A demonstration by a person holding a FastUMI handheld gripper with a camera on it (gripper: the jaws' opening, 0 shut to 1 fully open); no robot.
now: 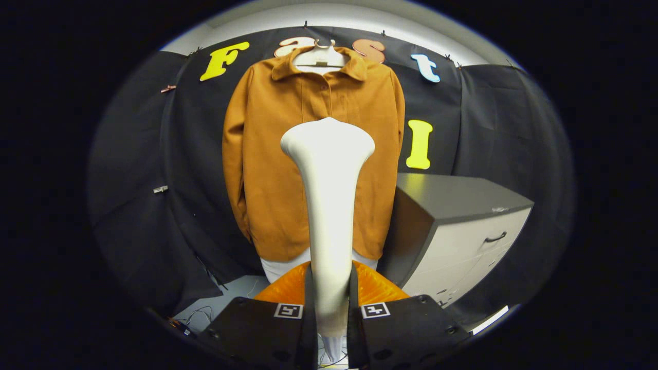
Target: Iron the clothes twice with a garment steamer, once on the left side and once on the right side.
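Observation:
An orange-brown jacket [272, 149] hangs buttoned on a white hanger [320, 56] against the booth's black wall, with a white garment's hem showing below it. My gripper [331, 308] is shut on the white garment steamer [329, 205], both fingers pressing its handle. The steamer stands upright between the fingers, and its wide head is in front of the jacket's middle, a little short of the cloth. How far the head is from the fabric I cannot tell.
A grey drawer cabinet [462, 231] with a dark top stands just right of the jacket. An orange object [375, 288] lies low behind the fingers. Cables [203, 313] trail on the pale floor at the lower left.

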